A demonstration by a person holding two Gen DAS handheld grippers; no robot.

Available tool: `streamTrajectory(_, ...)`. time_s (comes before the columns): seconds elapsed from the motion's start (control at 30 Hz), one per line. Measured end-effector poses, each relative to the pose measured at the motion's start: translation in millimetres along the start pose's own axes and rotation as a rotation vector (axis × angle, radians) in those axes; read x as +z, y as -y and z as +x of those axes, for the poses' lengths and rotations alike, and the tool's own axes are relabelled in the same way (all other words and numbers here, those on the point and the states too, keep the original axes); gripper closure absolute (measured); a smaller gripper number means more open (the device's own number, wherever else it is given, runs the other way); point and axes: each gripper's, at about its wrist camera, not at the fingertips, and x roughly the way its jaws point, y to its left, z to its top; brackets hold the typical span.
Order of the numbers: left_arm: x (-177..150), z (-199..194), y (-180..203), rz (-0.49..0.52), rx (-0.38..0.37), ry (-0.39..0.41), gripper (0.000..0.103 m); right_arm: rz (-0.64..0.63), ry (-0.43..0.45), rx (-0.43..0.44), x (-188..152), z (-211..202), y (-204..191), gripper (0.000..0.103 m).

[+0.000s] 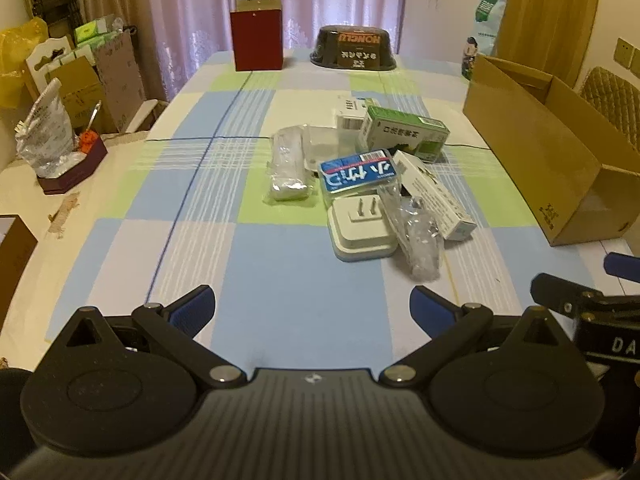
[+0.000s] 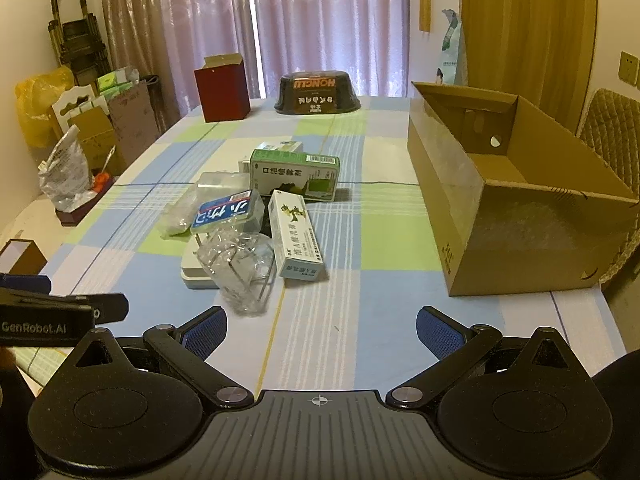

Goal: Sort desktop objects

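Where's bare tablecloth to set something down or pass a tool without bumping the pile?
Free: the near strip between both open tools and the white plug adapter; the wide left half beyond the bagged white item; the far stretch before the red box and dark tub; the lane between the ointment box and the cardboard box. Crowded: the centre pile around the blue-labelled case.

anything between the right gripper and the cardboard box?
No. In the right wrist view, only bare checked tablecloth lies between the open right gripper and the cardboard box.
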Motion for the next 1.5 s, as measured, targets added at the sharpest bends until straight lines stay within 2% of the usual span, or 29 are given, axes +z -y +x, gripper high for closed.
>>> streamTrajectory(0.13,4.2,-2.2,1.2,0.019,-0.002,0.012,0.001,0.026,-0.011,-0.005,0.7,2.1,4.0,0.000)
streamTrajectory(0.2,-9.4,-0.2,2.1,0.009,-0.018,0.026,0.001,0.039,-0.017,-0.008,1.1,3.1,6.0,0.000)
streamTrajectory(0.3,-9.8,5.0,3.2,0.010,-0.016,0.016,0.001,0.057,-0.002,-0.008,-1.6,3.0,11.6,0.000)
streamTrajectory(0.67,-6.0,-0.6,4.8,0.068,0.027,0.063,0.001,0.069,0.005,-0.007,-4.4,3.4,15.9,0.000)
streamTrajectory(1.0,-7.7,3.0,6.5,0.078,0.020,0.022,0.001,0.051,-0.004,-0.008,-5.9,4.3,13.3,0.000)
streamTrajectory(1.5,-7.5,1.0,3.8,0.066,0.019,0.021,0.001,0.050,-0.008,-0.011,-5.4,4.4,13.2,0.000)
